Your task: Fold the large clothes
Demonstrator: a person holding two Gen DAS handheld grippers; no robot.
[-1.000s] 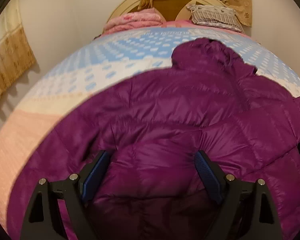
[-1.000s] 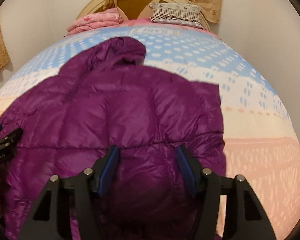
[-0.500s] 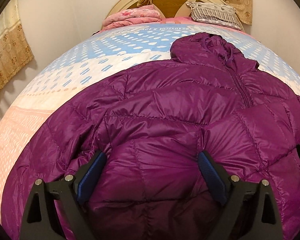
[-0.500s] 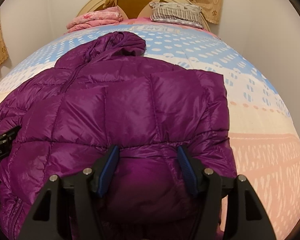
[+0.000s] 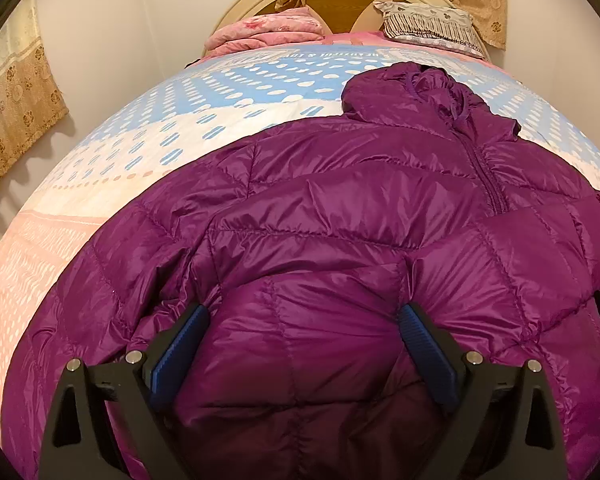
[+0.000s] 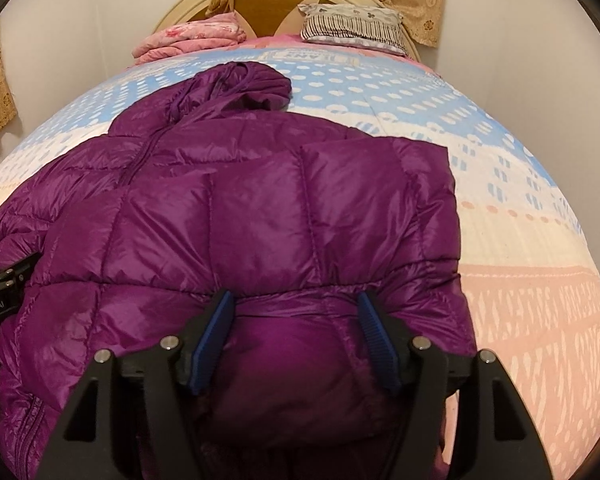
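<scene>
On the bed (image 5: 228, 128), the purple down jacket (image 5: 360, 216) lies spread, zipped and hood (image 6: 240, 84) away, while my left gripper (image 5: 302, 320) and right gripper (image 6: 296, 308) have just been opening around puffed hem fabric (released, I judge), so next I reach for a sleeve to fold inward.

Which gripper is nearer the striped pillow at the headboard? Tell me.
Right, though only by a little. The right gripper faces the striped pillow almost straight up the bed; from the left gripper the pillow lies further off to the right.
</scene>
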